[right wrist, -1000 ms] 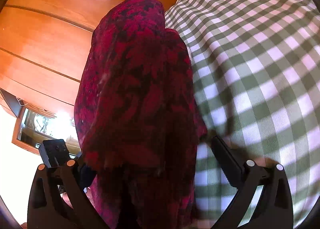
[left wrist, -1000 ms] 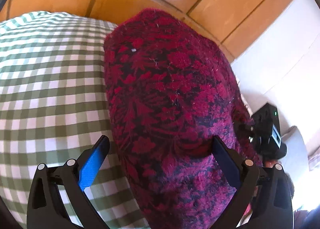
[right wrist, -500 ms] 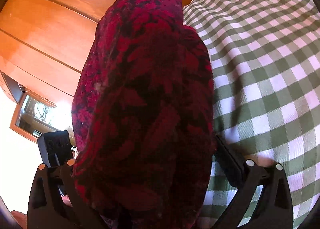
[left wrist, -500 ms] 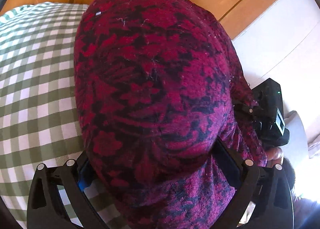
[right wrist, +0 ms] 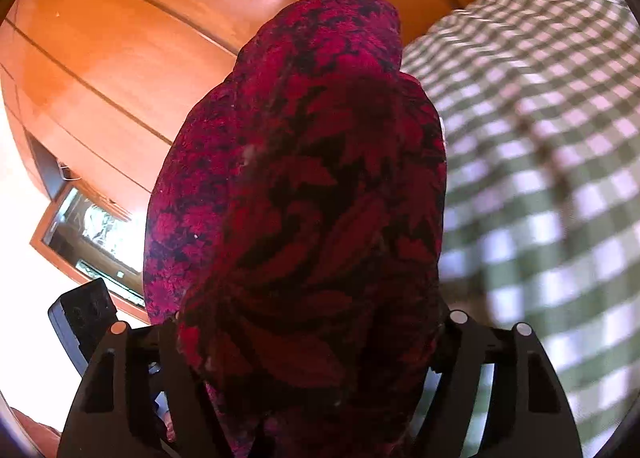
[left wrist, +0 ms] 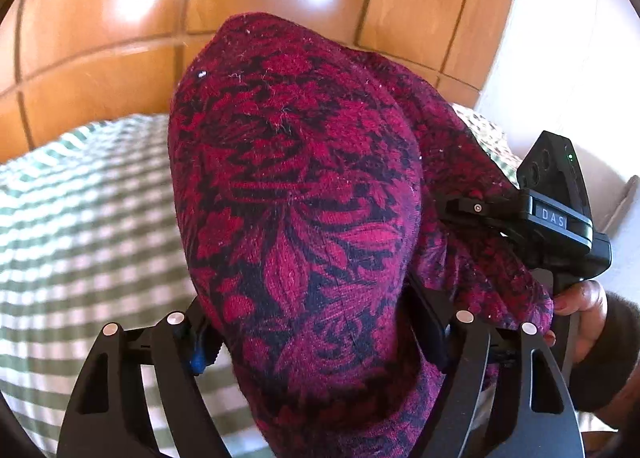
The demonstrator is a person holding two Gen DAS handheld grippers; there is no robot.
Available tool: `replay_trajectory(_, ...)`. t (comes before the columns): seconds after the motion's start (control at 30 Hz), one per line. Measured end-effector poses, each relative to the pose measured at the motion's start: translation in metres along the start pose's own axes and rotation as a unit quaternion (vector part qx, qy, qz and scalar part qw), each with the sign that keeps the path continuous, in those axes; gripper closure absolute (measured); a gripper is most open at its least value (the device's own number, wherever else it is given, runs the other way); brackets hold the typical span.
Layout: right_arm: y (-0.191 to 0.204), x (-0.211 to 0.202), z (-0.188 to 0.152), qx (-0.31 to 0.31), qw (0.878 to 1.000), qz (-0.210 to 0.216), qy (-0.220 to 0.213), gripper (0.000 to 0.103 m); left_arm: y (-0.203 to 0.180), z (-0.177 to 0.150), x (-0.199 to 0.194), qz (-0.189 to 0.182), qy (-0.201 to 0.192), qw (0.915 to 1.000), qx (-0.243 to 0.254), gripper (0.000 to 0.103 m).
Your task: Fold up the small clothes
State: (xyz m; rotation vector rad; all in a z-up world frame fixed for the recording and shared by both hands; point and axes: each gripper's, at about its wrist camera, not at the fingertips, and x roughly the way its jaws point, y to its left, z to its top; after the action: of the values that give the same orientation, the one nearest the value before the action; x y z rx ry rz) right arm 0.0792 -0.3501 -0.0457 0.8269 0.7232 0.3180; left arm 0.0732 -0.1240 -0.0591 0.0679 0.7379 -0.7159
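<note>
The left gripper [left wrist: 316, 334] pinches the red-and-black knit garment [left wrist: 304, 194], which drapes over its fingers; the right gripper [right wrist: 308, 342] pinches the same garment [right wrist: 312, 194]. Beyond the garment lies the green checked cloth [right wrist: 540, 146], then the wooden panelling [left wrist: 120, 18].

Right gripper [right wrist: 308, 342] clamps the red patterned garment [right wrist: 304, 186] above checked cloth [right wrist: 552, 162].

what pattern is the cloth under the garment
Green-and-white check, clearest in the right wrist view.
</note>
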Motion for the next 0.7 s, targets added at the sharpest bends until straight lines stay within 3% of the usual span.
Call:
replay_trajectory(0.33, 0.043, 0.083, 0.024, -0.048, 0.998, 0.041, -0.013, 0.034, 0.051, 0.024, -0.007, 0.080, -0.055, 0.9952, 0.007, 0.029)
replay_trajectory(0.7, 0.082, 0.167, 0.069, -0.120, 0.993, -0.005, -0.015, 0.034, 0.135, 0.067, 0.038, 0.101, -0.069, 0.9914, -0.047, 0.029)
